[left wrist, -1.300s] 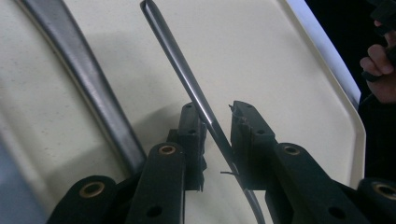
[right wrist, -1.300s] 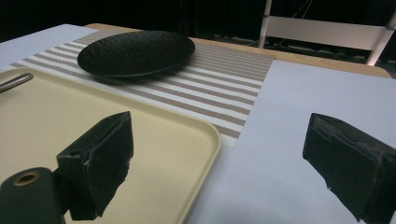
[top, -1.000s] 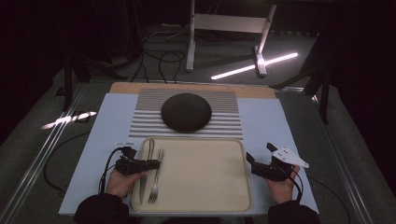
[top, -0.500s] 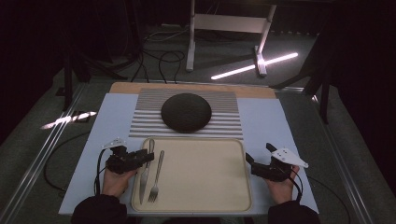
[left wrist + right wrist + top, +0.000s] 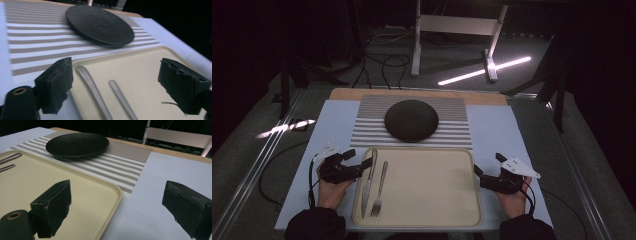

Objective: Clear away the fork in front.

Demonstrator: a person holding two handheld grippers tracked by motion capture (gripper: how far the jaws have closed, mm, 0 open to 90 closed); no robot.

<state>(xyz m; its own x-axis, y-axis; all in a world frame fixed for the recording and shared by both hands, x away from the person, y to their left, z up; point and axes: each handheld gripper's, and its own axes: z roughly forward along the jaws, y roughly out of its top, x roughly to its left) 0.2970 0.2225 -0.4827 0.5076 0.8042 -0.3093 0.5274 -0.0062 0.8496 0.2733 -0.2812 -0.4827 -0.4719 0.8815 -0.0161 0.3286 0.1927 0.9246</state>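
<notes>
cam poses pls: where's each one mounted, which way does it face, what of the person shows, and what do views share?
High view: above the person's side, looking forward and down on the tray; both hands, left claw, right claw.
Left gripper view: on the left claw, over knife and fork handles toward the black plate; own open jaws.
Right gripper view: on the right claw, across the tray corner; own open jaws.
Shared: plate, tray, striped mat.

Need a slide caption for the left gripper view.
Open left hand-held gripper above knife and fork on the beige tray.
</notes>
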